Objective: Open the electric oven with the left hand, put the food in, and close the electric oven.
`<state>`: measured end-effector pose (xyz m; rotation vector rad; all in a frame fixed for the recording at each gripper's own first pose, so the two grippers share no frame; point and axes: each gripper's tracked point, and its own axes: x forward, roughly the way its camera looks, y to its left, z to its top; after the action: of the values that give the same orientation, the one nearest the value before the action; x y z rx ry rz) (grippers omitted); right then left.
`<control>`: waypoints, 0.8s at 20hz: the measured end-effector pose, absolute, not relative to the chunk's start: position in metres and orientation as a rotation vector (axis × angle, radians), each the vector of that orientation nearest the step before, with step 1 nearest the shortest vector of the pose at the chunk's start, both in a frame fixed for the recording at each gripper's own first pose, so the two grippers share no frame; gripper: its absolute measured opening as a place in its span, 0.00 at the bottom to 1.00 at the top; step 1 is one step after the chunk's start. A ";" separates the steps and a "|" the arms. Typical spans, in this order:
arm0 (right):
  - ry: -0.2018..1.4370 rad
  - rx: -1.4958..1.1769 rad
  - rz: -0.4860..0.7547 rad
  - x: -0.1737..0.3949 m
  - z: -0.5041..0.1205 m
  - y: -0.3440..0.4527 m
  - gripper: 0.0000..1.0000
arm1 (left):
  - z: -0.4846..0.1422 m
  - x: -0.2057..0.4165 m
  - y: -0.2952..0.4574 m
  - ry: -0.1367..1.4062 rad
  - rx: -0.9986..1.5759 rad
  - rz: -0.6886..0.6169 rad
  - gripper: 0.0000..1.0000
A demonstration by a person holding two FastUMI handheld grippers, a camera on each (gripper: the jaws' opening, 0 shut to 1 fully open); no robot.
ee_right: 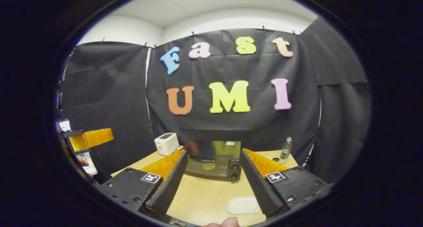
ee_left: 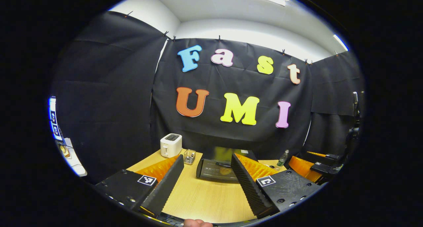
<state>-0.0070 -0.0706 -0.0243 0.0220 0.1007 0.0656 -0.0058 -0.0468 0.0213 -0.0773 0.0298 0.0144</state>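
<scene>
The black electric oven (ee_left: pixel 218 169) stands at the far side of the wooden table, its glass door up and closed under the handle (ee_right: pixel 201 159). Through the glass a round yellowish food item (ee_right: pixel 209 167) shows dimly, the same food (ee_left: pixel 225 170) visible in the left gripper view. My left gripper (ee_left: pixel 207 157) hovers in front of the oven, open and empty. My right gripper (ee_right: pixel 214 152) also faces the oven (ee_right: pixel 213 162), open with nothing held. An empty white plate (ee_right: pixel 243 205) lies on the table near the right gripper's right finger.
A white toaster (ee_left: pixel 171 145) sits at the table's back left beside a small glass cup (ee_left: pixel 189 156). A plastic bottle (ee_right: pixel 286 149) stands at the back right. The other gripper (ee_left: pixel 317 167) is off to the right; a fingertip shows at the bottom edge.
</scene>
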 end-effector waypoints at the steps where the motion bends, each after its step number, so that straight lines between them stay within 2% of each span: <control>1: 0.098 0.013 0.063 -0.023 -0.025 -0.063 0.96 | 0.019 -0.022 -0.047 0.028 -0.074 0.003 0.94; 8: 0.080 0.002 0.039 -0.104 -0.022 -0.031 0.97 | 0.013 -0.095 -0.048 0.010 -0.027 -0.056 0.94; 16: 0.040 0.003 0.001 -0.130 -0.010 -0.043 0.96 | 0.018 -0.118 -0.056 -0.011 -0.029 -0.065 0.94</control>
<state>-0.1300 -0.0429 -0.0096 0.0028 0.0398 0.0009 -0.1181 -0.0559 0.0176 -0.0287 -0.0108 -0.0651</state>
